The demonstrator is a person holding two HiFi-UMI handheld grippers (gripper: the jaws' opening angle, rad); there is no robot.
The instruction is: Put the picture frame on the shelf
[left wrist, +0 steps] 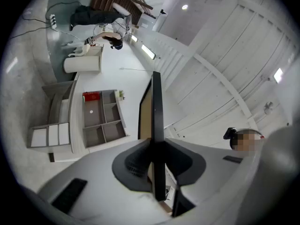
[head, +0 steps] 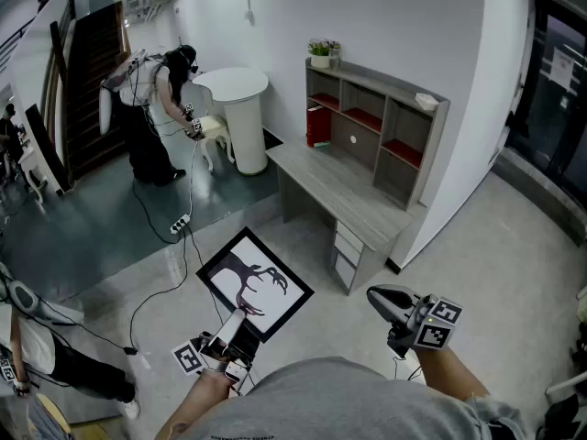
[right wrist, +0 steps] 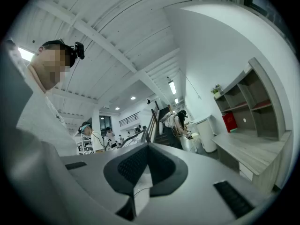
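The picture frame (head: pixel 255 282), black-edged with a black antlered figure on white, hangs above the floor in the head view. My left gripper (head: pixel 229 333) is shut on its near lower edge. In the left gripper view the frame (left wrist: pixel 157 102) stands edge-on between the dark pads (left wrist: pixel 136 165), and that gripper (left wrist: pixel 157 161) clamps it. My right gripper (head: pixel 390 302) floats to the right, shut with nothing in it; its own view shows the jaws (right wrist: pixel 147 146) meeting at the tips. The grey shelf unit (head: pixel 376 122) sits on a desk ahead, also seen as the shelf (left wrist: pixel 101 118) and the shelf (right wrist: pixel 253 97).
The grey desk (head: pixel 339 195) with drawers stands under the shelf against the white wall. A potted plant (head: pixel 321 53) tops the shelf and a red box (head: pixel 318 126) fills one cubby. A person (head: pixel 160 108) bends beside a round white table (head: pixel 240 108). Cables (head: pixel 179 223) trail across the floor.
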